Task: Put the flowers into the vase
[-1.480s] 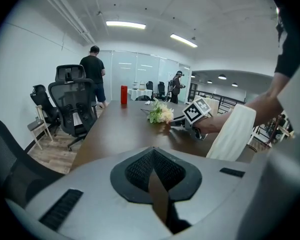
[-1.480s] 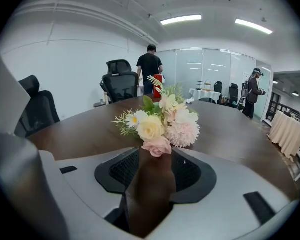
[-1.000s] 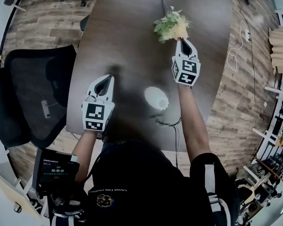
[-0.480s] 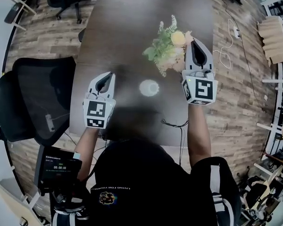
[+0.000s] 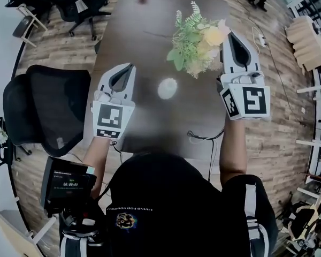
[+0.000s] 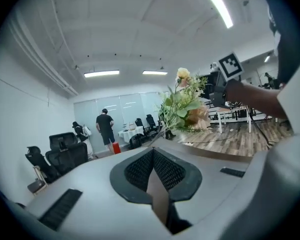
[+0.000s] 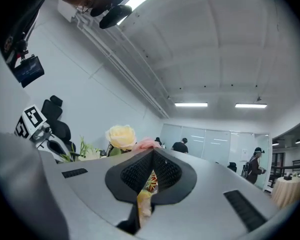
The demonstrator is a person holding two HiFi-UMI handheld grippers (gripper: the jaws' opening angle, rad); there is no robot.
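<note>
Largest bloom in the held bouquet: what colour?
It's a pale yellow rose, clearest in the right gripper view.

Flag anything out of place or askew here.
Nothing spilled or damaged. The vase stands upright on the table; the flowers stick out sideways from the shut right claw, not yet in the vase.
</note>
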